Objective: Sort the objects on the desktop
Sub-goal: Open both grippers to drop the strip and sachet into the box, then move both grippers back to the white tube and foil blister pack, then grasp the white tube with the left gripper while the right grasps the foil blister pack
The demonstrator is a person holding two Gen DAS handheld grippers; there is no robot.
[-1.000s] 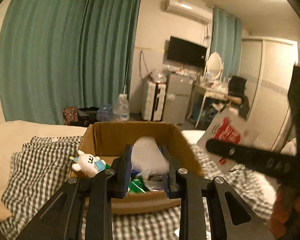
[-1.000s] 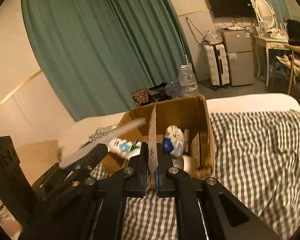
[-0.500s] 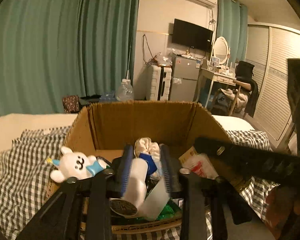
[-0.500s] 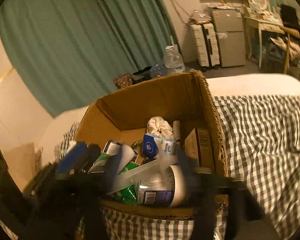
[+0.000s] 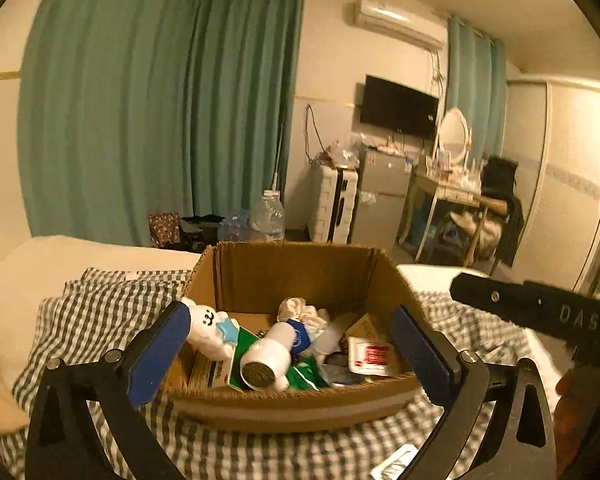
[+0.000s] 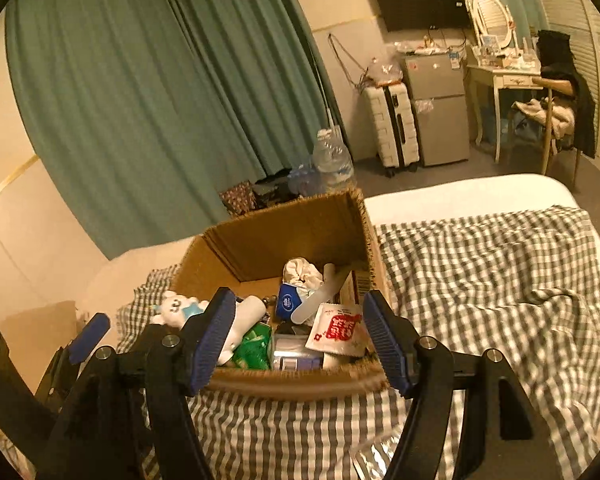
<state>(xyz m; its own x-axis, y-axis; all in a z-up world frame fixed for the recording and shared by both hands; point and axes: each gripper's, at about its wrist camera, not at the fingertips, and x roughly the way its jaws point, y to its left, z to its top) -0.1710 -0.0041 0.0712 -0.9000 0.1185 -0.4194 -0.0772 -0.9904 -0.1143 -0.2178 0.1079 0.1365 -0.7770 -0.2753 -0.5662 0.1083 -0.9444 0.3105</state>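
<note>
An open cardboard box (image 5: 296, 404) stands on the checked blanket. In it lie a white plush toy (image 5: 210, 330), a white bottle (image 5: 268, 360), a green packet (image 5: 304, 376), a red-printed white sachet (image 6: 336, 330) and a crumpled cloth (image 6: 302, 272). My left gripper (image 5: 288, 354) hangs just before the box's near wall. Its jaws are opening wide and nothing is between the blue pads (image 5: 160, 352). My right gripper (image 6: 300, 338) is open at the same near wall, also with nothing in it. The left gripper's pad (image 6: 88, 332) shows at the right wrist view's left edge.
A silvery foil packet (image 6: 376, 456) lies on the blanket (image 6: 480, 280) in front of the box. White bedding (image 5: 40, 272) lies to the left. Beyond the bed are teal curtains, a water jug (image 6: 332, 160), a suitcase (image 6: 392, 128), a small fridge and a dressing table.
Both grippers went from shut to open. The white bottle left the left jaws and the sachet left the right jaws. Both now lie in the box.
</note>
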